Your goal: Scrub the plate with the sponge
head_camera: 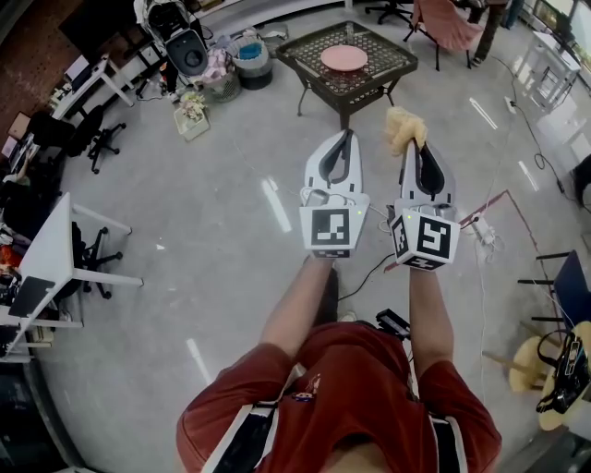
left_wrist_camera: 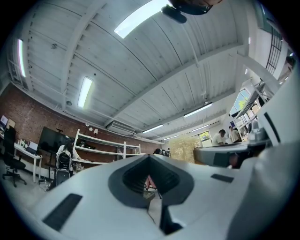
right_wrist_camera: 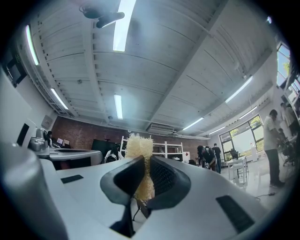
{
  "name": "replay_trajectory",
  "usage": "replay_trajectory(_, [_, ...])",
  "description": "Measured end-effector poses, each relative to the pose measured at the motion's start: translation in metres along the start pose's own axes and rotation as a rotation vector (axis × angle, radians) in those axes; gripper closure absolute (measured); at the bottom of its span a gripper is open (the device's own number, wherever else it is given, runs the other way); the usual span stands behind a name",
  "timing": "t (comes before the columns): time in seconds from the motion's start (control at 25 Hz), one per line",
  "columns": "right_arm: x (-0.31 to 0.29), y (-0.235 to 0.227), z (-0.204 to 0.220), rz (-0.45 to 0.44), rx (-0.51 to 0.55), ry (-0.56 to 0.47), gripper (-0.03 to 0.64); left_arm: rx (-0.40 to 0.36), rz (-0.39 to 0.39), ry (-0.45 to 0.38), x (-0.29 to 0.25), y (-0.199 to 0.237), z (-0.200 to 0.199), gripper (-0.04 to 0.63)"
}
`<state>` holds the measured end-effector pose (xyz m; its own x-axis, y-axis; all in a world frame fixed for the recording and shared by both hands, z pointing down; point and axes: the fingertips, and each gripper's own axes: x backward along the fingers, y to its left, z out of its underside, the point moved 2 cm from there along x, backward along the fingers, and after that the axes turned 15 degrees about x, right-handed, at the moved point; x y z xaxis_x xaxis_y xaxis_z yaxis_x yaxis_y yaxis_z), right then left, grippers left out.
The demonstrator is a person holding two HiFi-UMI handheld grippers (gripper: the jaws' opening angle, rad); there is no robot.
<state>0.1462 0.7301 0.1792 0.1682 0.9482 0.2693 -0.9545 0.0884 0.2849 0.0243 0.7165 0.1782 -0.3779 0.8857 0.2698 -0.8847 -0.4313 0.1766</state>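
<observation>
A pink plate (head_camera: 343,57) lies on a dark lattice table (head_camera: 388,55) ahead of me. My right gripper (head_camera: 412,145) is shut on a pale yellow sponge (head_camera: 404,127), held up in the air short of the table; in the right gripper view the sponge (right_wrist_camera: 139,151) sticks out above the pinched jaws of that gripper (right_wrist_camera: 145,180). My left gripper (head_camera: 346,139) hangs beside it, shut with nothing in it, and the left gripper view shows its jaws (left_wrist_camera: 151,180) closed against the room behind. Both grippers point upward toward the ceiling.
Black chair (head_camera: 102,139) and white desks (head_camera: 55,259) stand at the left. Baskets and clutter (head_camera: 226,74) sit left of the table, a pink-covered chair (head_camera: 448,23) behind it. A power strip and cables (head_camera: 485,229) lie on the floor at the right.
</observation>
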Motion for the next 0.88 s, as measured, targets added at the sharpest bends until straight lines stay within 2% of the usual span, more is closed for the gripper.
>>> replay_trajectory(0.4, [-0.094,0.005,0.044,0.007,0.005,0.026,0.574,-0.017,0.006,0.016,-0.079,0.055,0.030,0.581])
replay_trajectory(0.88, [-0.238,0.033,0.068,0.010,0.005,0.044,0.575,-0.014,0.023,0.017,-0.193,0.151,0.030,0.581])
